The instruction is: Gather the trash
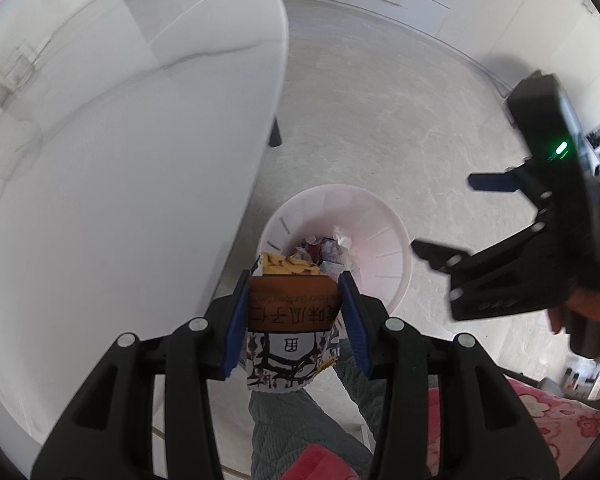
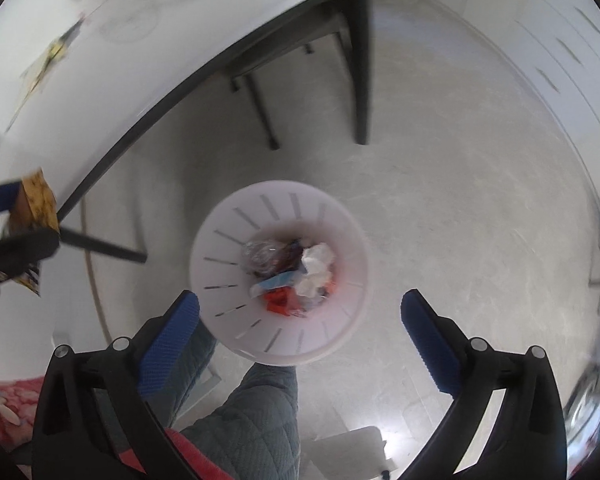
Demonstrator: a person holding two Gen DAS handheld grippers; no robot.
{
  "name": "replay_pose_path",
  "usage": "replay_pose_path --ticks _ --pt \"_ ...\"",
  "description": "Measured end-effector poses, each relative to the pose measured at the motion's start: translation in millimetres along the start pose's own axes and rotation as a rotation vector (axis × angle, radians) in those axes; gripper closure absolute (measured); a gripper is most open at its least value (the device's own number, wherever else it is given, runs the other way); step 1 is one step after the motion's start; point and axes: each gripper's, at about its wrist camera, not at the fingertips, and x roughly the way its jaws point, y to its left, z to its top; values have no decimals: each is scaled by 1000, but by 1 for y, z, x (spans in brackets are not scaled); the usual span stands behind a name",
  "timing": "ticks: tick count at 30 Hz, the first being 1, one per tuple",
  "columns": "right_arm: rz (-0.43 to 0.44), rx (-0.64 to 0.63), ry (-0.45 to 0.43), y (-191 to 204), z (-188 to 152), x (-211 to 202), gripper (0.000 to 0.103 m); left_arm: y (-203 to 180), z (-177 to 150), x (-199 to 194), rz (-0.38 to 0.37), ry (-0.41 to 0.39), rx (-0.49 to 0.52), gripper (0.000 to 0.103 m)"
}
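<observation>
Snack packet is clamped between the blue pads of my left gripper, held above the near rim of the pink waste bin, beside the white table. My right gripper stands spread wide with nothing between its pads, pointing down over the bin (which already holds crumpled paper and wrappers). Bin stands on the pale floor
</observation>
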Motion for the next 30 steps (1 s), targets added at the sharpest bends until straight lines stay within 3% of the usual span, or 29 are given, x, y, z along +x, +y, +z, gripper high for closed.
replay_pose_path --ticks 3,5,7,10,14,18,24,30 --pt "-17 41 -24 -16 -2 -12 3 -6 1 8 -23 4 35 61" --pt "-34 57 -43 -23 -4 -18 3 -12 1 22 -55 22 52 55" --pt "-47 74 -53 -30 -6 -18 3 -18 5 42 -84 48 71 29" --pt "-65 101 -35 -40 -10 -11 3 -31 5 73 -90 72 107 13" --pt "-75 130 -14 -50 -17 -1 3 -51 3 118 -65 160 147 12" --pt "-88 141 2 -56 -23 5 3 -53 -5 130 -55 190 142 12" --pt "-103 166 1 -67 -26 5 3 -58 -2 103 -60 130 144 12" --pt "-94 167 -22 -68 -18 -5 3 -39 4 33 -71 25 88 10"
